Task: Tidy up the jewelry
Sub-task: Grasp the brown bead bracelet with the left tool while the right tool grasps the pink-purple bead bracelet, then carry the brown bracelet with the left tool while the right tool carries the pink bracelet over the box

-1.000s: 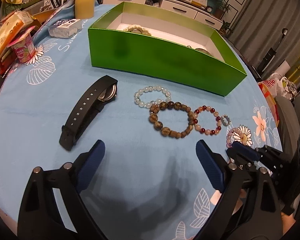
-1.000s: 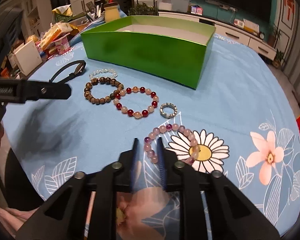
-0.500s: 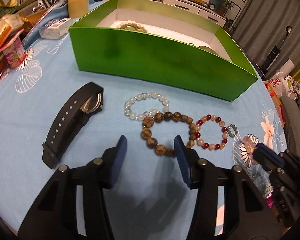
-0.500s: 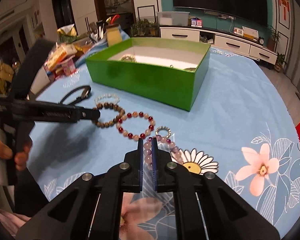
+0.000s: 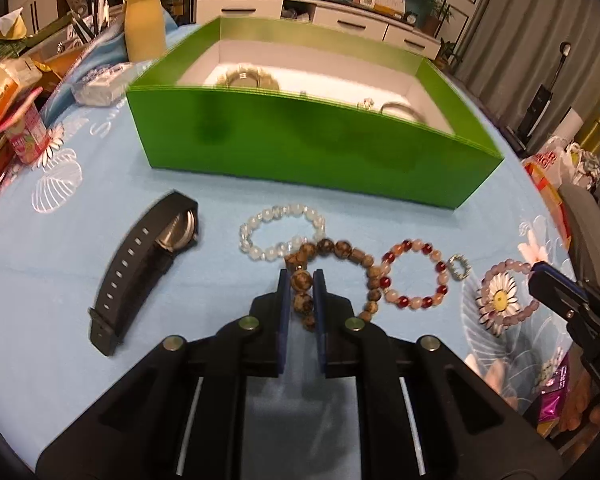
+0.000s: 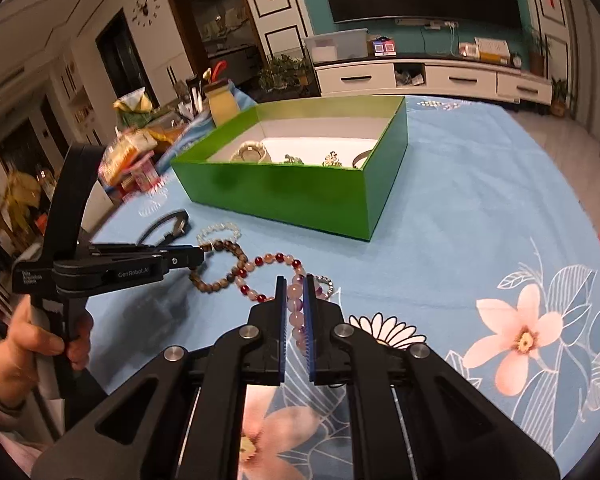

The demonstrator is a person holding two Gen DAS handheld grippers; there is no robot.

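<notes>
The left claw (image 5: 301, 292) is clenched on the brown mottled wooden-bead bracelet (image 5: 342, 249), which lies on the blue floral table (image 5: 60, 248) at 6 o'clock of the open green cardboard box (image 5: 300, 148). The right claw (image 6: 295, 312) grips the pale purple bead bracelet (image 6: 294, 294), at 3 o'clock of the red-and-cream bead bracelet (image 6: 260, 276).

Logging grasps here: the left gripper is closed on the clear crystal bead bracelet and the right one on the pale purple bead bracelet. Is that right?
Not quite. The left gripper is closed on the brown wooden bead bracelet, as the left wrist view shows; the clear crystal bead bracelet lies untouched beside it. The right gripper is indeed closed on the pale purple bead bracelet.
</notes>
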